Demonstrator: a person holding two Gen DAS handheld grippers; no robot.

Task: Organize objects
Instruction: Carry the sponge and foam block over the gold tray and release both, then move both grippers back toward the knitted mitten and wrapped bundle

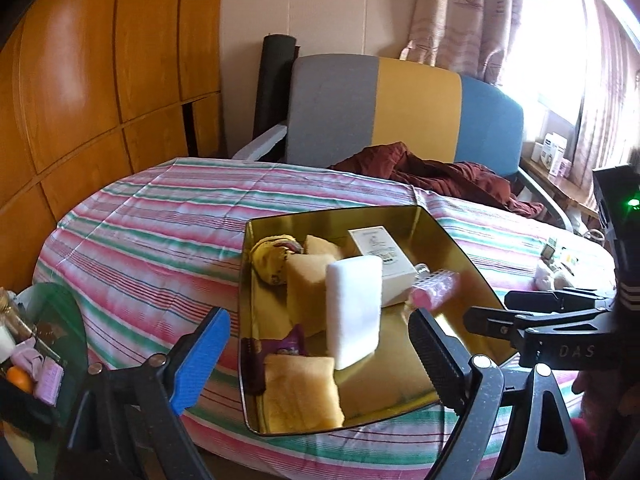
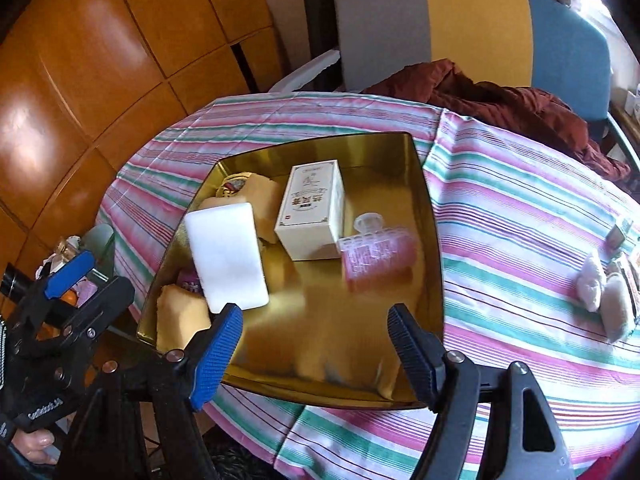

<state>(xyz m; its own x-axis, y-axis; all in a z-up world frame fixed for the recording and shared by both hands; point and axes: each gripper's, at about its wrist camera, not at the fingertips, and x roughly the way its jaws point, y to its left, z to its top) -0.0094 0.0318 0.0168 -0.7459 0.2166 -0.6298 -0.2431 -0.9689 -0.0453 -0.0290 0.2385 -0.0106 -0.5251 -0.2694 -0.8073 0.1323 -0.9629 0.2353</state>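
A gold tin tray (image 1: 448, 240) (image 2: 320, 344) sits on the striped tablecloth. In it lie a white sponge block (image 1: 354, 310) (image 2: 228, 256), a cream printed box (image 1: 384, 264) (image 2: 314, 214), a pink clear bottle (image 1: 434, 288) (image 2: 376, 262) on its side, yellow sponge pieces (image 1: 300, 392) (image 2: 180, 316) and a purple wrapper (image 1: 290, 346). My left gripper (image 1: 316, 356) is open and empty over the tray's near left part. My right gripper (image 2: 314, 352) is open and empty above the tray's near edge. The right gripper also shows in the left wrist view (image 1: 532, 316).
Small white pouches (image 2: 604, 294) and small packets (image 2: 618, 234) lie on the cloth at the right. A dark red garment (image 2: 500, 108) lies on a grey-yellow-blue chair (image 1: 400, 108) behind the table. A side stand with clutter (image 1: 28, 356) is at the left, by wooden cabinets (image 1: 100, 80).
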